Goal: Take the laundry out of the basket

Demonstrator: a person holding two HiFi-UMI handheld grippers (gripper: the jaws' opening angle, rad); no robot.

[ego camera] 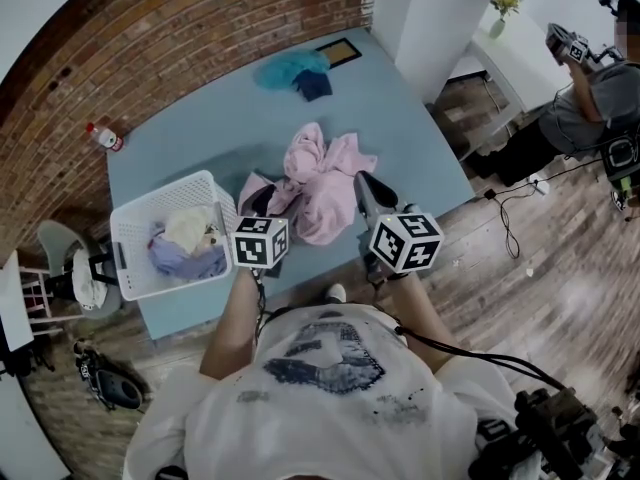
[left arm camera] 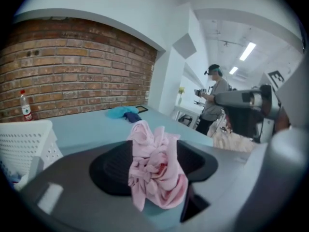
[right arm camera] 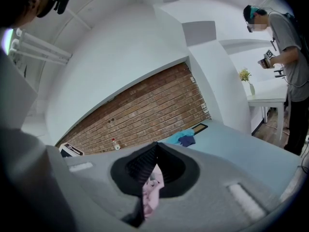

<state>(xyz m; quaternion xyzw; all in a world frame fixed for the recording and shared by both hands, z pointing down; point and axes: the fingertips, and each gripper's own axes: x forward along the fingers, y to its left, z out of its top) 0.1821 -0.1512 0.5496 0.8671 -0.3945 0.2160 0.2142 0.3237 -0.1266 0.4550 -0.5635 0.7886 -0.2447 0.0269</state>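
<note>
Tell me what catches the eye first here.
A pink garment is bunched between the left gripper and right gripper, both clamped on it, near the front edge of the blue table. To its left stands a white basket holding more laundry. A teal cloth lies at the table's far end.

No word, number or brand name can be read anywhere. The only signs are black-and-white square markers. They stand on the cube [ego camera: 261, 241] at the back of the left gripper [left arm camera: 155, 168] and on the cube [ego camera: 406, 241] at the back of the right gripper [right arm camera: 153, 164]. Far ahead of the left claw, near the brick wall, a bottle [ego camera: 105, 136] carries a red label, but its print is too small to read. Behind both claws, the person's white shirt [ego camera: 325, 358] has a dark picture with no clear letters.
</note>
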